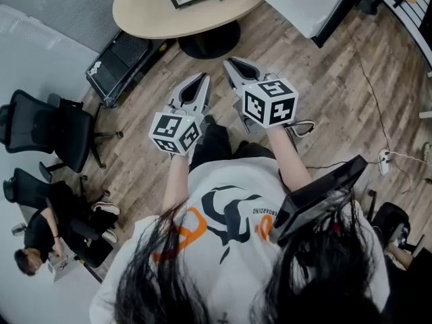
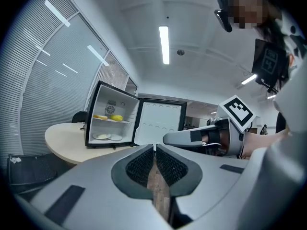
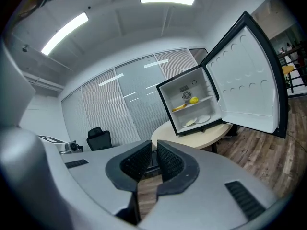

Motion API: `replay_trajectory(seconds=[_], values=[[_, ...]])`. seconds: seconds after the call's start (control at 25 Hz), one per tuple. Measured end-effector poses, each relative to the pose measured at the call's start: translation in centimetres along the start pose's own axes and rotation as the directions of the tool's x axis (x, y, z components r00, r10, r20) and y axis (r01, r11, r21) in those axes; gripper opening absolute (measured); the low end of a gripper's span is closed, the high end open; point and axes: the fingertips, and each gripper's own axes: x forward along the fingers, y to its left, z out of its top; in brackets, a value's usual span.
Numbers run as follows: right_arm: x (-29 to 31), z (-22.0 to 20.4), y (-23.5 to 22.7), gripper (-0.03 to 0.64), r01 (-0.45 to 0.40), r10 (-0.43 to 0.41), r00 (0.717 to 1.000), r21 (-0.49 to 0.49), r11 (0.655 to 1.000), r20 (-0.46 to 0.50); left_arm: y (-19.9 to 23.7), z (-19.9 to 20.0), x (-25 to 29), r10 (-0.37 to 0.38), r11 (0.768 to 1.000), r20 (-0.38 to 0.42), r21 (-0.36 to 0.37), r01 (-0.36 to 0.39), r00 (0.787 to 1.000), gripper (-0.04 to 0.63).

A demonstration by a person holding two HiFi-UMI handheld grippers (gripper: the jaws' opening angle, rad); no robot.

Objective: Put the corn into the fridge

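Observation:
A small black fridge (image 2: 111,116) stands open on the round table (image 2: 67,140), its door (image 3: 244,87) swung wide. On its upper shelf lie a long yellow piece that looks like the corn (image 3: 179,108) (image 2: 100,117) and a rounder yellow fruit (image 3: 193,100) (image 2: 116,118). Two white plates (image 2: 108,136) sit on the fridge floor. My left gripper (image 1: 202,78) (image 2: 155,147) and right gripper (image 1: 231,62) (image 3: 154,145) hang side by side above the wooden floor, short of the table. Both are shut with nothing between the pads. The right gripper (image 2: 168,139) also shows in the left gripper view.
Black office chairs (image 1: 47,130) stand at the left, and a person sits on the floor (image 1: 40,241) beyond them. A black box (image 1: 121,63) rests beside the table's foot (image 1: 209,42). Cables (image 1: 388,157) trail over the floor at the right.

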Motion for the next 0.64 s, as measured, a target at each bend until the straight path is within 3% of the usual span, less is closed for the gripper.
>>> replay_trajectory(seconds=[0.64], values=[[0.8,-0.5,-1.2,0.043,0.006,-0.006,1.0,0.03,1.0,-0.019,0.5,-0.4,0.9,0.0,1.0,-0.009,-0.008,0.0,1.0,0.014]])
